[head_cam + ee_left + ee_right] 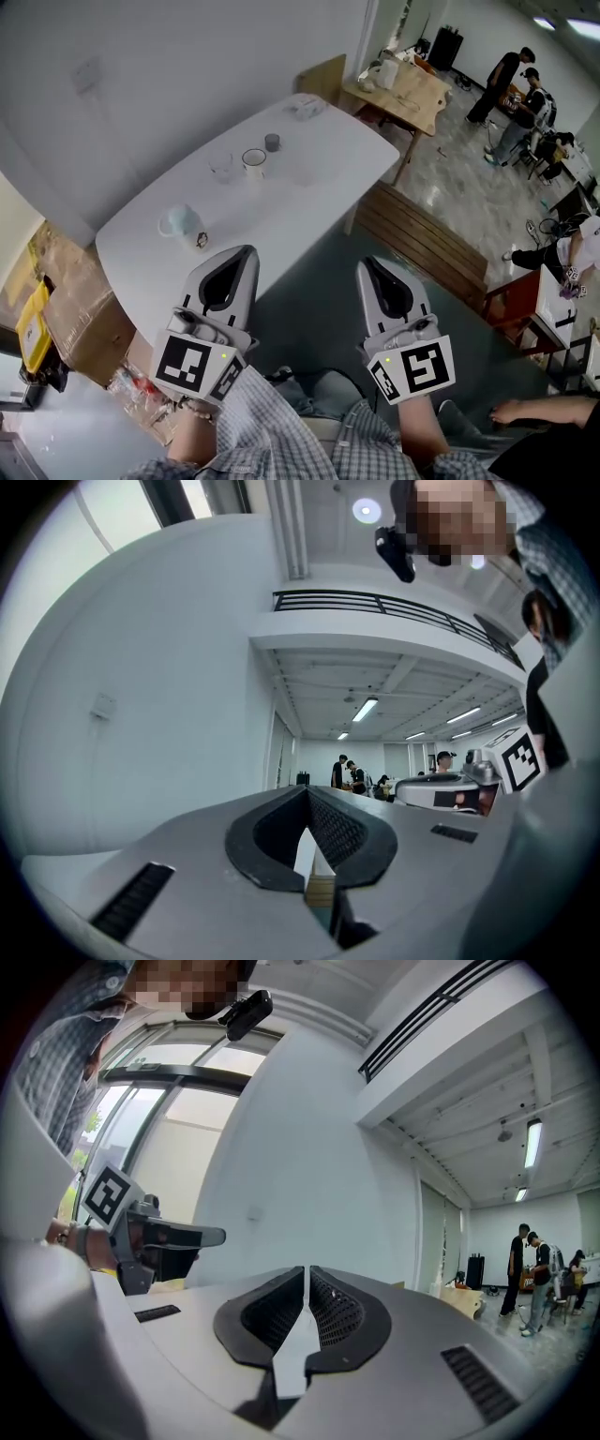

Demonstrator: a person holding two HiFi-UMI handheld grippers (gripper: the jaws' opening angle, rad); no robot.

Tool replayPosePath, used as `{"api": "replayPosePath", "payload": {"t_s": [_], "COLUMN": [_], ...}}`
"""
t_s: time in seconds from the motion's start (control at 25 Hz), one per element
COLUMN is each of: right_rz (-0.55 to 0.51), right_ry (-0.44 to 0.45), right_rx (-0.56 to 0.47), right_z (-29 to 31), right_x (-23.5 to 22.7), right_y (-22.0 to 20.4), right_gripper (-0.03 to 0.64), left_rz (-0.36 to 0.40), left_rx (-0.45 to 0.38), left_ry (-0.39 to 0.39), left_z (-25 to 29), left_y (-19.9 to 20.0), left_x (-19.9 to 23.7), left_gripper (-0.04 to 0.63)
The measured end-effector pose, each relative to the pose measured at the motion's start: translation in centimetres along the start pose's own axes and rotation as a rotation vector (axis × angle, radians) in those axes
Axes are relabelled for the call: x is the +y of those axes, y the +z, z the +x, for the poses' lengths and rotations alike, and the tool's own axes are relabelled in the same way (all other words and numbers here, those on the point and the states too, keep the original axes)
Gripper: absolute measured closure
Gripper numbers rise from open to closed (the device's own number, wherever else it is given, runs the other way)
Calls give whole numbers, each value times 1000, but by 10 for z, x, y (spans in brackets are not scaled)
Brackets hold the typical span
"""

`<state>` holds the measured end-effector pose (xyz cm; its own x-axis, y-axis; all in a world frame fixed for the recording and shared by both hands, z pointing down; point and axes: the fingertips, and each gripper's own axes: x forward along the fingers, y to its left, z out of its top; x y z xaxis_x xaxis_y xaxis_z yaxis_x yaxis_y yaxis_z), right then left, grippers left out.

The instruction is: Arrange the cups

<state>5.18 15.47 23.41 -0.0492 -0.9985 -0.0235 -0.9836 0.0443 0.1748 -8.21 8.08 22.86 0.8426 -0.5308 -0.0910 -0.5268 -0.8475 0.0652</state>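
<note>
Well short of the table (319,192), the left gripper (244,251) and right gripper (367,263) hang shut tight, empty — a mug (180,221) near its left end, and a glass (222,166), white cup (254,161) and grey cup (272,142) by its wall-side edge.

The table (314,183) lies bare along its near long edge and across its middle. A mug (180,223), with a small object (202,240) just beside it, stands by the left end. A glass (221,166), a white cup (254,161) and a grey cup (272,142) crowd together nearer the wall-side edge. A bench (422,246) runs just off the near edge.
</note>
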Motion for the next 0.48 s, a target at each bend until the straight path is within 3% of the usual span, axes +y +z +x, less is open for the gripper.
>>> {"api": "replayPosePath", "payload": {"t_s": [0.28, 0.48], "right_rz": [4, -20], "right_ry": [14, 89], "right_rx": [22, 11], "right_z": [20, 46], "right_x": [-2, 9], "right_y": [-3, -4], "right_gripper": [584, 584], "left_rz": [1, 5], "left_rx": [-9, -8], "left_ry": [32, 85], "left_z": [1, 4], "left_y": [0, -3], "left_x": [18, 34], "left_gripper": [587, 588]}}
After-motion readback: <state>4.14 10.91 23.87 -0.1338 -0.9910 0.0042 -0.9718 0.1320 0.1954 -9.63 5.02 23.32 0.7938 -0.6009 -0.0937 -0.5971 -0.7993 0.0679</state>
